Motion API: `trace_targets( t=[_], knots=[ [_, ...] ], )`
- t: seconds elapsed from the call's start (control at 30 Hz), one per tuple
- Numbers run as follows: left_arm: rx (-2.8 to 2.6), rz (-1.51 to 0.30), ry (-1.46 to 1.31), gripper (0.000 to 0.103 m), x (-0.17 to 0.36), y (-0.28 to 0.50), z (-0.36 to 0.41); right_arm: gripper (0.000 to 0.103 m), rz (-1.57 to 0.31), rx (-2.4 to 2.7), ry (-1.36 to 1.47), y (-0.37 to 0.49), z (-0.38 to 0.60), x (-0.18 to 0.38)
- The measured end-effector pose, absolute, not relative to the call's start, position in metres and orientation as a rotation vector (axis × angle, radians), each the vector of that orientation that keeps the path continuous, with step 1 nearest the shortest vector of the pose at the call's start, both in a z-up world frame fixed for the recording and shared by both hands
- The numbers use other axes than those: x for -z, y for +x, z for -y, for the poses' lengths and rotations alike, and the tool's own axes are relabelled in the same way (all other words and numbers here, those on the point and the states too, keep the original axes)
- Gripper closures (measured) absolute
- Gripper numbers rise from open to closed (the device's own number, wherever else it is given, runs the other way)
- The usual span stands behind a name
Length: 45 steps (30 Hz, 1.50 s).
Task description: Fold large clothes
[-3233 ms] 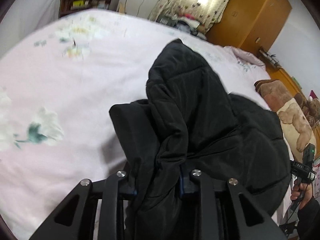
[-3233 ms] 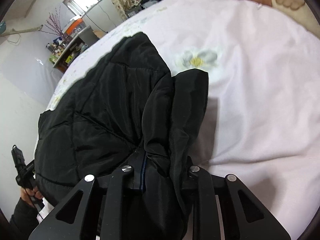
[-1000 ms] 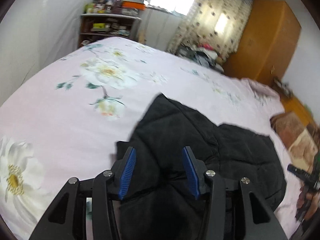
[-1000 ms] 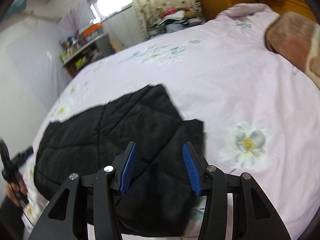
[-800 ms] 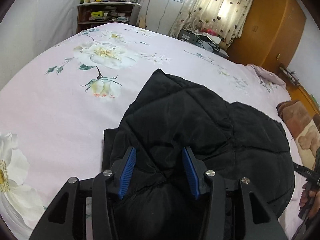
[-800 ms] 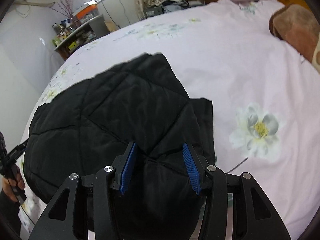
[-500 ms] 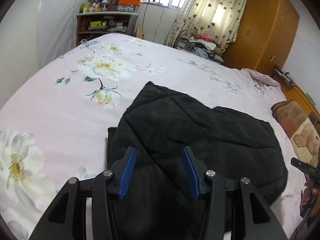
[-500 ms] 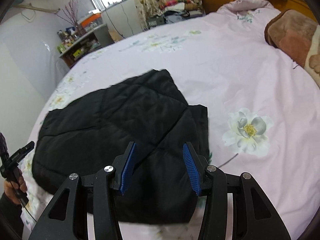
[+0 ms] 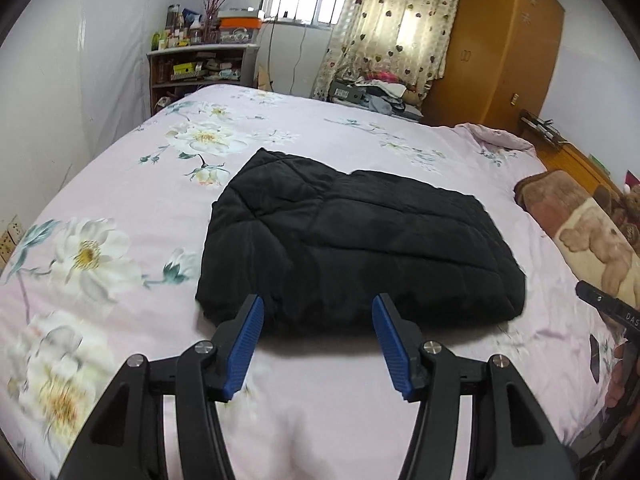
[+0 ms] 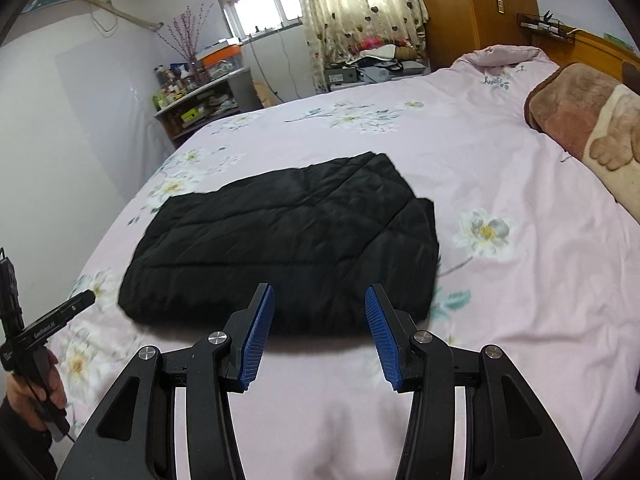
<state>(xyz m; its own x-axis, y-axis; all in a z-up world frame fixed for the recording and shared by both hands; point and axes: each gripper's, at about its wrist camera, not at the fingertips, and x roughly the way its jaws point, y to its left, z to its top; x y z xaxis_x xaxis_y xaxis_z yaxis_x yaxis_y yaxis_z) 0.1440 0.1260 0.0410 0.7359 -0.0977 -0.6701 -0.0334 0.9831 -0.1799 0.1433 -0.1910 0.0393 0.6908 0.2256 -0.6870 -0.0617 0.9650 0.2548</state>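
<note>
L gripper (image 9: 318,314): I read jaws spread wide, blue pads (image 9: 245,346) bare, nothing between them. It hangs above the bedsheet (image 9: 120,184), tips pointing at the near edge of the black quilted jacket (image 9: 356,240), apart from it, no contact.

R gripper (image 10: 319,304): same condition. Jaws wide, blue pads (image 10: 380,340) bare, tips just short of the jacket's (image 10: 288,236) near edge, not touching.

Jacket: lies folded in a rough rectangle, flat on the bed approx mid-sheet. In R view a lower layer sticks out past the top layer along the right side; far right corner rises to a point. In L view the far left corner juts out likewise. Surface smooth w/ stitched quilting lines, no sleeve seen loose.

Cross-check: R wrist view shows the person's left hand (image 10: 38,390) on the L gripper's handle at frame left; L wrist view shows the R unit's body (image 9: 612,308) at frame right.

Surroundings: sheet is pink w/ white flower print. Brown blanket (image 9: 580,224) w/ bear motif at bed's right side. Beyond the bed: cluttered shelf (image 9: 196,68), window (image 9: 306,2), heart-print curtain (image 9: 394,28), orange wood wardrobe (image 9: 500,36).
</note>
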Motion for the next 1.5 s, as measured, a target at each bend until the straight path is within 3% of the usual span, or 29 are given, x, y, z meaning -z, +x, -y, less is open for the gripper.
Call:
trace_targets(
  t=[0.3, 0.53, 0.6, 0.73, 1.5],
  knots=[
    [0.03, -0.716, -0.164, 0.04, -0.059, 0.071, -0.101, 0.054, -0.797, -0.172, 0.134, 0.062, 0.154, -0.049],
    [0.013, -0.712, -0.116, 0.029, -0.064, 0.016, -0.086, 0.054, -0.762, -0.163, 0.084, 0.006, 0.139, -0.061],
    [0.008, -0.72, -0.114, 0.027, -0.063, 0.005, -0.084, 0.046, -0.757, -0.157, 0.072, -0.007, 0.136, -0.064],
    [0.012, -0.736, -0.133, 0.027, -0.06, -0.016, -0.083, 0.044, -0.753, -0.155, 0.054, -0.025, 0.131, -0.067],
    [0.008, -0.807, -0.155, 0.027, -0.037, -0.023, -0.073, 0.044, -0.778, -0.157, 0.001, -0.035, 0.119, -0.055]
  ],
)
